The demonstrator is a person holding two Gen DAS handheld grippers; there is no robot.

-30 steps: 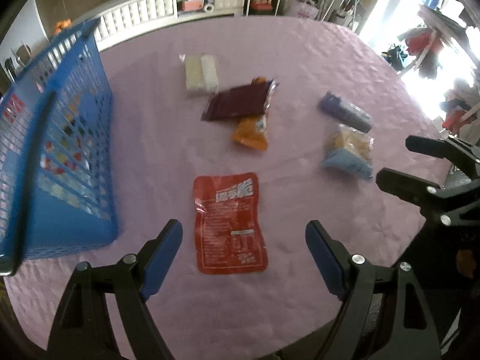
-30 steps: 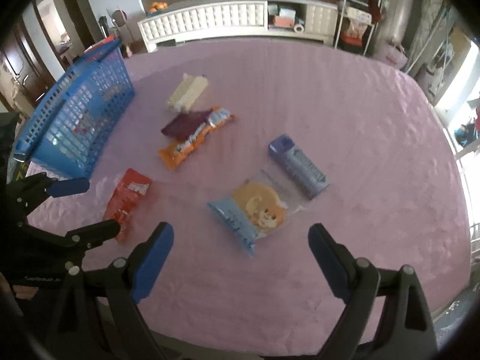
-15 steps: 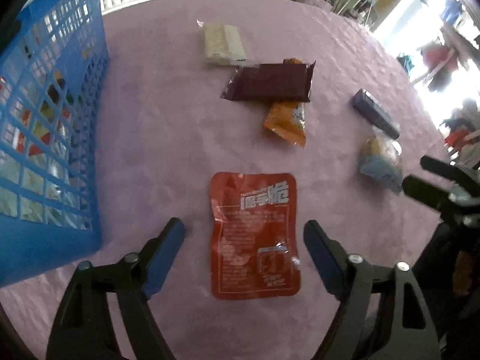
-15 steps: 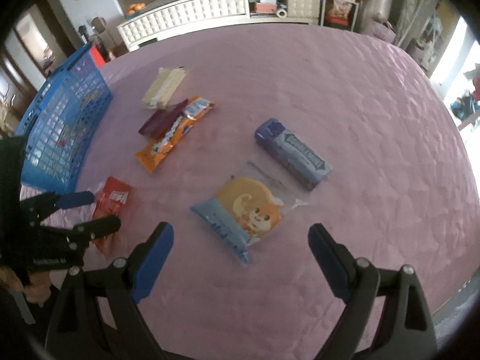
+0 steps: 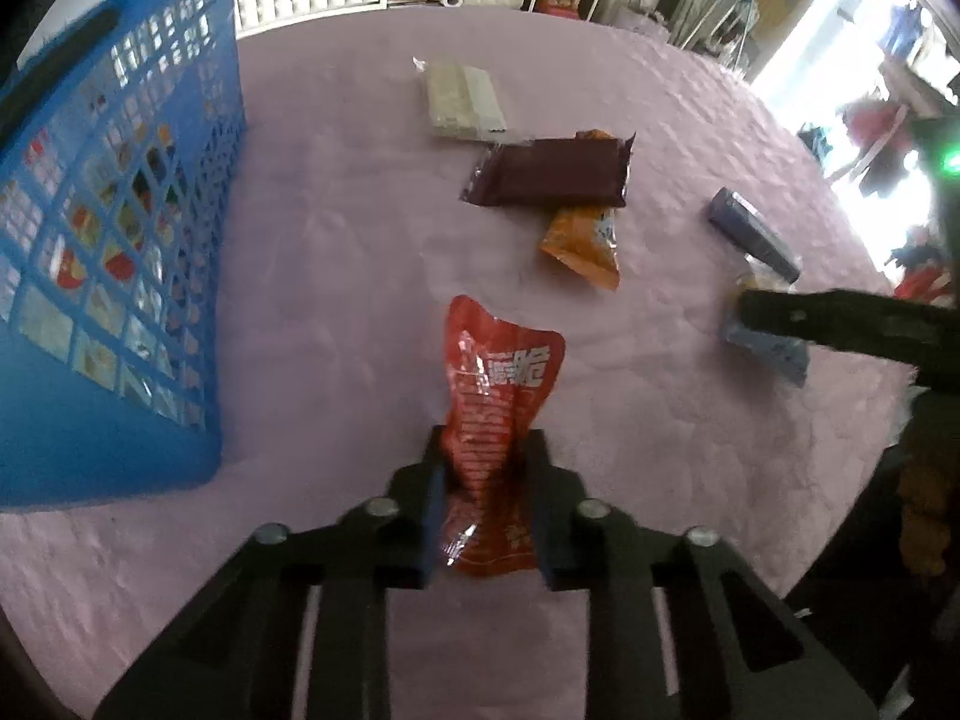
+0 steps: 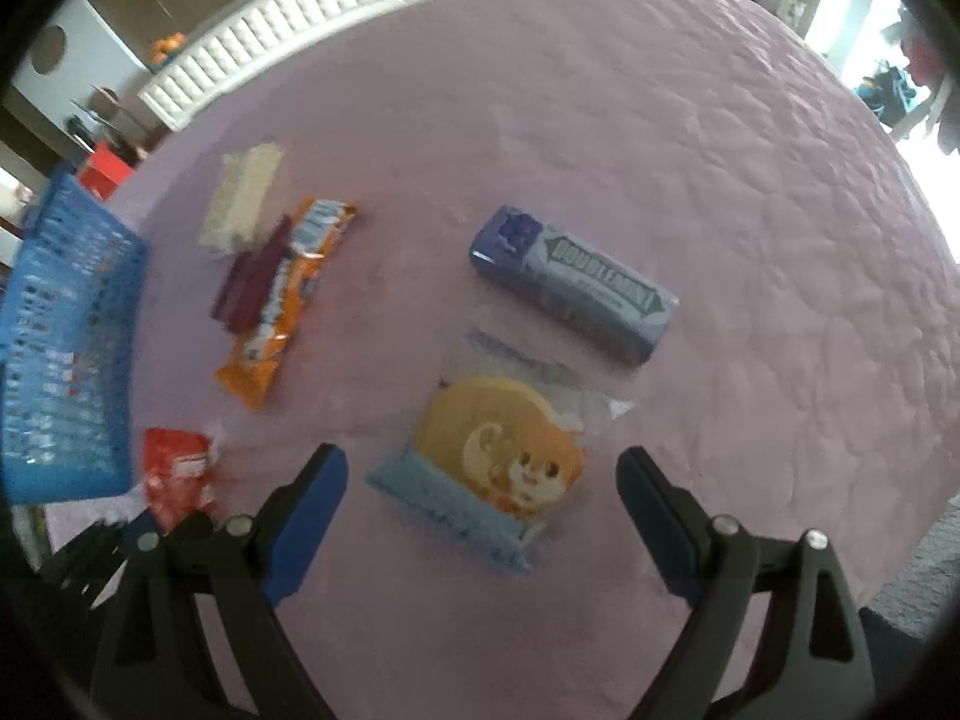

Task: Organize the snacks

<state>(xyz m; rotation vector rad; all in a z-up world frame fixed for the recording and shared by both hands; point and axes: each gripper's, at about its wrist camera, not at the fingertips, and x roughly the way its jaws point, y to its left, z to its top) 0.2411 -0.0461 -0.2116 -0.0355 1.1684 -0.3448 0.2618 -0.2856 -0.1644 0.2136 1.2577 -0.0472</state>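
Observation:
A red snack packet (image 5: 504,384) sits pinched and crumpled between the blue pads of my left gripper (image 5: 485,450), whose jaws are closing on it; its far end stands up off the pink tablecloth. The same red packet (image 6: 177,474) shows at the lower left of the right wrist view. My right gripper (image 6: 480,459) hangs open just over a blue cookie packet (image 6: 492,456) with a cartoon animal on it, one finger to each side. A blue basket (image 5: 90,240) with several snacks inside stands left of the red packet.
On the cloth lie a blue gum pack (image 6: 576,288), an orange packet (image 6: 282,312) under a maroon bar (image 6: 252,282), and a pale wafer pack (image 6: 240,204). A white cabinet (image 6: 270,48) runs behind the table. The table edge (image 6: 900,570) is near at right.
The left jaws have come together on the red packet, which was lying flat and is now crumpled. The right gripper has sunk closer to the cookie packet and rolled.

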